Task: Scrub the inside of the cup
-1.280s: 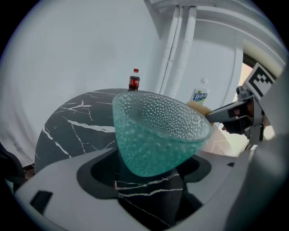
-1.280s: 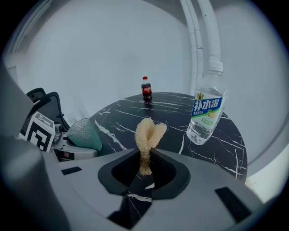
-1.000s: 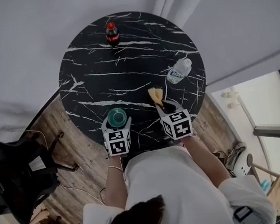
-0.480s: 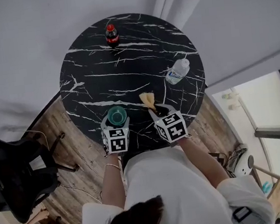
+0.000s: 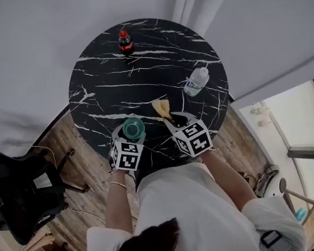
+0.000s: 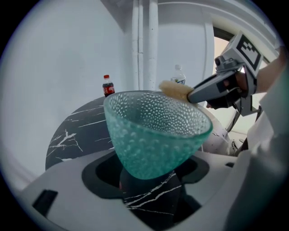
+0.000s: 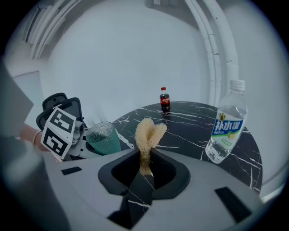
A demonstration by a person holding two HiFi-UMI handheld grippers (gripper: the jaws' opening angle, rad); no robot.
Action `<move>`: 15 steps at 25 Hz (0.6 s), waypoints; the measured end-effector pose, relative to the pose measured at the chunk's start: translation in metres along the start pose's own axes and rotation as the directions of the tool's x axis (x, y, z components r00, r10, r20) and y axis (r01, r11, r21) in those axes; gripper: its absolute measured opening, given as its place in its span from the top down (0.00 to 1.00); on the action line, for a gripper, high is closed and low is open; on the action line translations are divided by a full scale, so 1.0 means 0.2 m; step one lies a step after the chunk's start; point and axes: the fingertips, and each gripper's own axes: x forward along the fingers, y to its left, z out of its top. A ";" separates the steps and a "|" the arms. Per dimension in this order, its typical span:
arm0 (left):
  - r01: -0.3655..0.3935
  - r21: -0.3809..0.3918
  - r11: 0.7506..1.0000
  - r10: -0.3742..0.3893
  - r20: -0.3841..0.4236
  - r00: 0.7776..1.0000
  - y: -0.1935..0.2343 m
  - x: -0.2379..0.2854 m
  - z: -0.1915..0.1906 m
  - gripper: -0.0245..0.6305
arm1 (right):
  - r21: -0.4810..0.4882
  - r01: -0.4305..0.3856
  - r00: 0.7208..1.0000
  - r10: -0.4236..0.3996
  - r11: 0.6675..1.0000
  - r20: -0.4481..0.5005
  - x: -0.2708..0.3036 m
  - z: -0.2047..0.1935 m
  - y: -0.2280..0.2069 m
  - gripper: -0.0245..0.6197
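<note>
Nearest to me, the left gripper [image 5: 131, 135] has its jaws wrapped round the narrow foot of a translucent teal glass cup [image 6: 158, 131]. The jaws have just closed in a little and now stand wide, pressing on the cup's base. The cup is a tapered cone, and its wall is covered in small raised bubbles up to a smooth rim. I'm holding it off the table, tipped so its mouth opens up and to the right.

Beside it, the right gripper [image 7: 144, 173] has its jaws pinched almost together on the stem of a pale yellow fibrous scrubber [image 7: 148, 133]. The scrubber is coarse and loofah-like, folded into two soft lobes that stand up from the jaws. In the head view it sits just right of the cup's mouth and apart from it. In the left gripper view its tip shows just behind the far rim.

Under both grippers is the round table [image 5: 140, 79], a glossy black marble-look top crossed by thin white veins.

Further out on the right stands a clear plastic water bottle [image 7: 226, 128] with ribbed sides, a white cap and a white-and-green label.

At the far edge stands a small cola bottle [image 5: 125, 42], dark with a red cap and a red label, well apart from everything else.
</note>
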 end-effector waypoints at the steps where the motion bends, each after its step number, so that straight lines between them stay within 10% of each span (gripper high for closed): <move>1: 0.008 0.018 1.000 -0.008 -0.007 1.000 0.00 -0.01 0.01 0.45 | -0.021 -0.019 1.000 0.019 1.000 0.008 -0.01 0.02 0.01 0.84; 7: 0.053 0.177 0.983 -0.042 -0.061 0.997 -0.01 -0.03 0.07 0.45 | -0.224 -0.127 0.990 0.138 0.966 0.031 -0.06 0.18 0.15 0.84; 15: 0.072 0.390 0.918 -0.010 -0.159 0.987 0.08 -0.06 0.15 0.45 | -0.486 -0.241 0.969 0.235 0.840 -0.075 -0.09 0.18 0.32 0.84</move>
